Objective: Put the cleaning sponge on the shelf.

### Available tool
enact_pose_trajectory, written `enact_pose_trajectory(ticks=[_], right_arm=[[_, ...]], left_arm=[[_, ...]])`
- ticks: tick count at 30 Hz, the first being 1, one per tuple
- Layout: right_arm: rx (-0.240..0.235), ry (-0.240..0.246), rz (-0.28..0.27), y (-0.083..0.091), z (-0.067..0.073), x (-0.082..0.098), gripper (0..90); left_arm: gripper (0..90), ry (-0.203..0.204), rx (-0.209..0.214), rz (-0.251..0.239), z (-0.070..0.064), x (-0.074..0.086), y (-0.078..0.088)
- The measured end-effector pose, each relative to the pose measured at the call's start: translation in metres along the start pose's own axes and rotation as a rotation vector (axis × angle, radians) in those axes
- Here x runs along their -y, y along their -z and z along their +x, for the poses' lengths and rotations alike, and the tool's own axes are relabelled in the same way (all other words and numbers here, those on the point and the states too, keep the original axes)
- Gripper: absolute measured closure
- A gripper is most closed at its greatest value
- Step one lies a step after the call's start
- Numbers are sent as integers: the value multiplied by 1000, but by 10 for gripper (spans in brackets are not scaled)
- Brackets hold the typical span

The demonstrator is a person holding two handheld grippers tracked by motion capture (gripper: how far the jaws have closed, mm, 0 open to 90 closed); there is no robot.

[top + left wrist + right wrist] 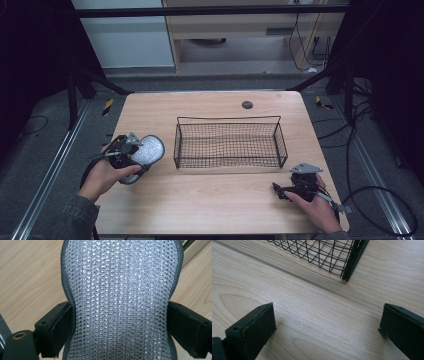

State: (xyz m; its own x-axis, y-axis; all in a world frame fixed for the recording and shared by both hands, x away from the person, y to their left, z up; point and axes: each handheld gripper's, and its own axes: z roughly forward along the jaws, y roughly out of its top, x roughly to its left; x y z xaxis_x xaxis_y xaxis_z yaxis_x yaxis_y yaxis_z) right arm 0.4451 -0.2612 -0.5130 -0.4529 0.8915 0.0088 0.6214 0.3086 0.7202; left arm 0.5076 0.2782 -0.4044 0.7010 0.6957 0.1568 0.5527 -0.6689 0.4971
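A silver mesh pad (150, 148) with a dark grey rim, shaped like a shoe sole, is held just above the table's left side. My left gripper (136, 161) is shut on its narrow waist. In the left gripper view the pad (120, 290) runs up between the two black jaws, which press on both its edges. A black wire basket (227, 119) stands in the middle of the table, to the right of the pad. My right gripper (278, 191) rests low at the front right, jaws open and pointing left. In the right gripper view the basket's near corner (348, 262) lies ahead of the open jaws.
The wooden table (210, 205) has a dark round grommet (247, 104) behind the basket. Cables trail on the floor at the right. Bare tabletop lies in front of the basket.
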Motion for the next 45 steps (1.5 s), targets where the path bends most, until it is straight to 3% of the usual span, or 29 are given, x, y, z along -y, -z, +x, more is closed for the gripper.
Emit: enact_pose_trajectory(ticks=[9,16,17,21,27,40,45], right_arm=[[7,13,-4,-1,-1,0,4],[0,-2,0,0,0,0,4],[10,18,-5,-1,-1,0,4],[8,20,-3,-1,-1,0,3],[8,21,-1,-1,-1,0,4],[7,20,-3,-1,-1,0,3],[8,20,-4,-1,-1,0,4]], left_arm=[[100,-56,-10,-44,-10,-28,14],[100,-142,-21,-32,-18,-63,24],[100,-145,-21,-34,-19,-67,25],[100,-176,-28,-12,-24,-83,26],[100,-257,-41,2,-37,-117,32],[103,-348,-23,-19,-57,-154,25],[103,-356,-22,-34,-61,-162,17]])
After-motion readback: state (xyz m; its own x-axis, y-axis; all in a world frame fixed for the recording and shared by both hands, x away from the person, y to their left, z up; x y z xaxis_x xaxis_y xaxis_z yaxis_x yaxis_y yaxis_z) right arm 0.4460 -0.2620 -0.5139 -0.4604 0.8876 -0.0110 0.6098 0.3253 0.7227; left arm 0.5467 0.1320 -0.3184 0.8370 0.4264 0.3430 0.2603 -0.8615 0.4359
